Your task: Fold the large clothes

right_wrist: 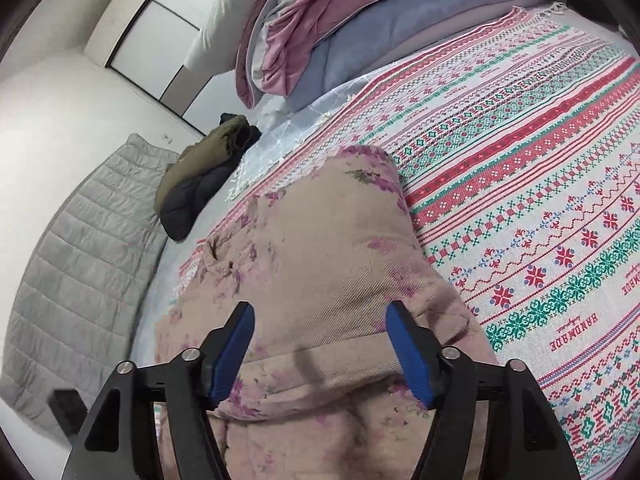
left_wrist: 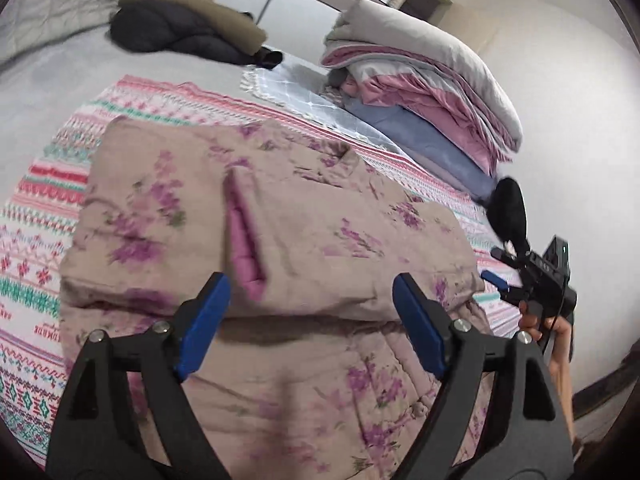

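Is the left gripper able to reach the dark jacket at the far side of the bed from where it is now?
Probably not without moving forward. The left gripper is open over the floral garment, and the dark jacket lies far beyond it. Nothing blocks the way.

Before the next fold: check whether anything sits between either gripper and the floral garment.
Nothing visible does. The left gripper and right gripper stand open directly over the floral garment, bare fabric between their fingers. The dark jacket and stacked bedding lie far off.
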### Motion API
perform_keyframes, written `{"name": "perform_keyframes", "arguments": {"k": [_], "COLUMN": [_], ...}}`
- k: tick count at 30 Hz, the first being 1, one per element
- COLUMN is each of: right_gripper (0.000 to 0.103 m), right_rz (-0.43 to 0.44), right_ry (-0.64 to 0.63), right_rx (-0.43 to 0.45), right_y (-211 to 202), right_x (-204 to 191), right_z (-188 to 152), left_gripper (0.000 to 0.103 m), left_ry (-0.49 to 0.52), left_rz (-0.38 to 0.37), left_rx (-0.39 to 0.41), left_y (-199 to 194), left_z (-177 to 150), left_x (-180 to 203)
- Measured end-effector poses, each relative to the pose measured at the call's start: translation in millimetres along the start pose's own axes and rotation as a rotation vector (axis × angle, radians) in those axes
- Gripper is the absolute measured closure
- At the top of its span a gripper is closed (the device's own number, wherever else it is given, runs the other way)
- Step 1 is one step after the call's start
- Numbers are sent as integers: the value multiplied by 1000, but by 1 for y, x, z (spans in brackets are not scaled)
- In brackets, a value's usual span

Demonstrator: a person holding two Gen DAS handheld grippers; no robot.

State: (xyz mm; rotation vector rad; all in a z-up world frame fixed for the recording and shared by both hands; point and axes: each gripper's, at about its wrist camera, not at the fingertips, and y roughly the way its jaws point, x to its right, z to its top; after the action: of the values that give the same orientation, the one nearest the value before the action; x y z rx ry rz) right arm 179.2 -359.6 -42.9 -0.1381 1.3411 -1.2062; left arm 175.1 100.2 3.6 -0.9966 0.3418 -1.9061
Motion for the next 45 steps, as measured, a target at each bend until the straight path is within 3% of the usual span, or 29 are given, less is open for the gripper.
{"name": "perform_keyframes", "arguments": {"k": [4, 7, 9, 10, 11, 13, 15, 17, 18, 22, 27, 29, 30, 33, 34, 35, 37, 41, 45], "right_gripper": [31, 30, 30, 30, 30, 30, 30, 30, 30, 30, 32, 42, 42, 42, 42, 41, 41, 41, 41], "right_rz": [7, 11, 0, -7, -17, -30, -41, -63, -70, -92, -89, -242, -327, -420, -448, -465, -422, -302, -307], "right_ry": [22, 30, 27, 28, 31, 40, 44, 40, 36, 19, 16, -89, -148, -184, -196, -214, -257, -389, -447], "right_rx": [36, 57, 66, 70, 80, 97, 124, 130, 128, 77, -56, -61, -68, -68, -41, 5, 72, 178, 140], "right_y": [-12, -20, -23, -24, -25, -27, -30, -32, -32, -21, 19, 33, 37, 32, 24, 14, 3, 7, 52], "right_x": [2, 4, 6, 8, 11, 18, 24, 28, 29, 32, 38, 35, 33, 19, 10, 0, -19, -60, -71], "right_z": [5, 6, 8, 9, 10, 11, 12, 13, 14, 12, -4, -12, -15, -11, -7, -3, 4, 7, 12], "left_gripper": [20, 22, 42, 76, 84, 86, 86, 86, 86, 81, 78, 72, 71, 54, 43, 40, 40, 39, 39], "left_ry": [-104, -113, -97, -86, -61, -35, -39, -36, -34, -59, 17, 49, 65, 100, 108, 120, 156, 256, 290], "left_rz": [4, 60, 98, 101, 120, 86, 50, 96, 154, 279, 326, 355, 371, 433, 436, 425, 370, 281, 270], "left_rx": [-58, -131, -138, -132, -111, -4, 102, 171, 155, -50, -22, -38, -45, -4, 21, 53, 92, 71, 10], "left_y": [32, 70, 86, 87, 86, 65, 39, 22, 22, 59, 65, 68, 65, 46, 38, 32, 25, 46, 83], "left_z": [11, 19, 25, 28, 33, 42, 51, 55, 55, 37, 20, 22, 22, 33, 35, 37, 41, 46, 47], "left_x": [-19, -17, -9, -5, 6, 20, 25, 20, 11, -20, -18, -16, -14, -7, -6, -2, 10, 31, 30]}}
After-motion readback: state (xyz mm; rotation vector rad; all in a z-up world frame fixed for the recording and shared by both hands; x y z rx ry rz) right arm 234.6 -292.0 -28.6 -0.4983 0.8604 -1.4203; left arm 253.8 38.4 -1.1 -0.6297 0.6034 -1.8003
